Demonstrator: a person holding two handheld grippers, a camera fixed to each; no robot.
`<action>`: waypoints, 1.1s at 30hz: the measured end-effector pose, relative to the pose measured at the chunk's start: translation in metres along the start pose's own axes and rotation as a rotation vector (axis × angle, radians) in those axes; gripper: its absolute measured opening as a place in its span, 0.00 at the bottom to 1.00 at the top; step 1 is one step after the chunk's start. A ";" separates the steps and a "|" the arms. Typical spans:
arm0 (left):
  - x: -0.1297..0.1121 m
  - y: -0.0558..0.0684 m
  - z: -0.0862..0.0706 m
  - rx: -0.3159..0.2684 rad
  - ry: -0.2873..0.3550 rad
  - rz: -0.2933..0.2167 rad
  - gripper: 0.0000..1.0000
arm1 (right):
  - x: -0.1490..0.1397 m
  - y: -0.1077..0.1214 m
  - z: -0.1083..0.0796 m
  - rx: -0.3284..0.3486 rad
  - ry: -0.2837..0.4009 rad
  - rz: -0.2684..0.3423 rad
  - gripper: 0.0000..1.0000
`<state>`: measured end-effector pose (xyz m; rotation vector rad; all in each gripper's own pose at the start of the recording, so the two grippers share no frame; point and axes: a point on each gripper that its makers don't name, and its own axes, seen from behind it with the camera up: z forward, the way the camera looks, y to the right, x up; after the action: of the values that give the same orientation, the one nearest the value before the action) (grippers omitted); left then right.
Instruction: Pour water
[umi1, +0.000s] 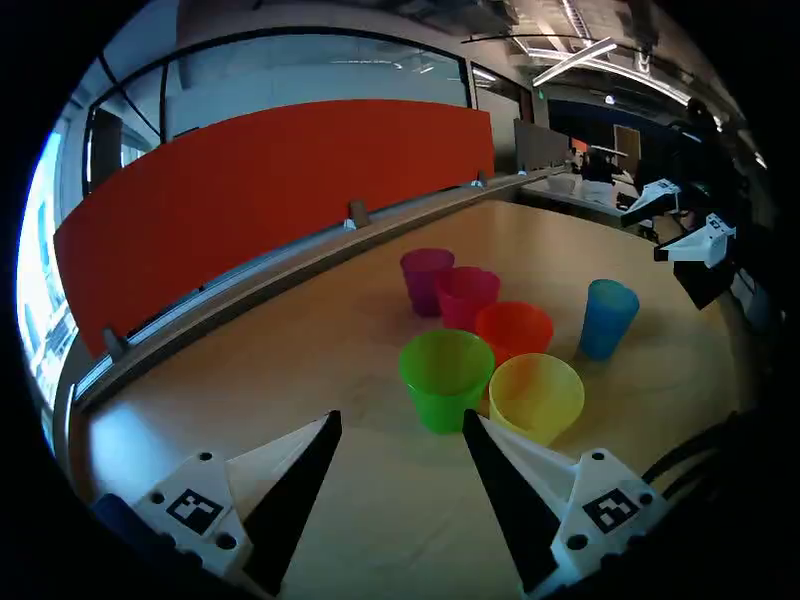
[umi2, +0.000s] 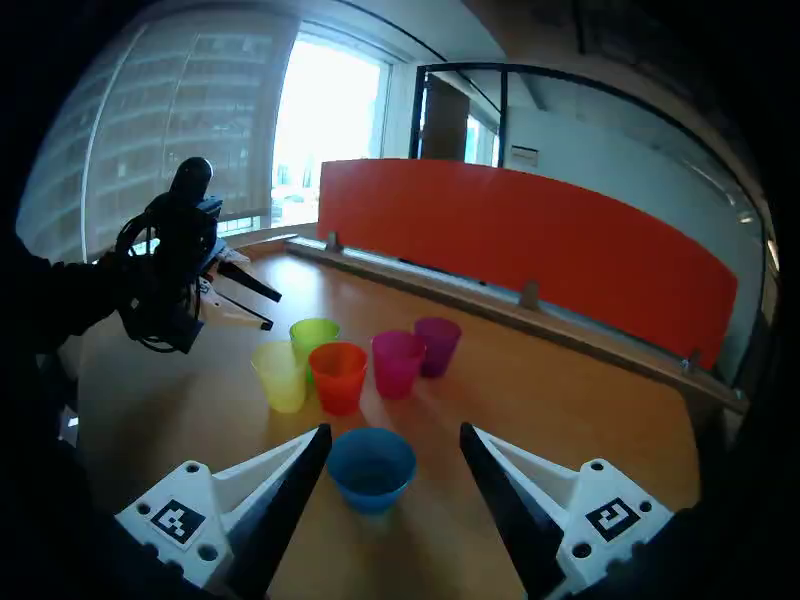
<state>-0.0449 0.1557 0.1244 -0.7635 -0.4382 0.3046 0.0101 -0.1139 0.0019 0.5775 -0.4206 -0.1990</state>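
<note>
Left gripper view looks past my left gripper (umi1: 400, 415), jaws spread wide and holding nothing, toward five cups bunched on the worktop (umi1: 300, 350): the green cup (umi1: 445, 375) and yellow cup (umi1: 537, 395) nearest, the orange cup (umi1: 514, 330) behind them, then the pink cup (umi1: 466, 295) and purple cup (umi1: 427, 278) toward the edge carrying the red screen (umi1: 280, 190). The blue cup (umi1: 608, 318) stands apart from the bunch; in the right gripper view it shows between the tips of my right gripper (umi2: 395, 428), whose jaws are wide apart and press on nothing; I cannot tell whether any cup holds water
</note>
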 end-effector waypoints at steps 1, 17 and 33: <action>0.000 0.001 0.002 -0.003 -0.002 0.002 0.90 | 0.000 0.000 0.000 0.001 -0.001 0.000 0.99; -0.001 0.016 0.022 -0.045 -0.028 0.038 0.90 | -0.005 0.005 0.004 -0.001 -0.009 0.001 0.99; 0.003 0.029 0.039 -0.091 -0.039 0.055 0.90 | -0.010 0.010 0.008 -0.002 -0.018 -0.003 1.00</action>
<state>-0.0646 0.2003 0.1290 -0.8610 -0.4707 0.3533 -0.0016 -0.1068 0.0099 0.5743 -0.4370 -0.2077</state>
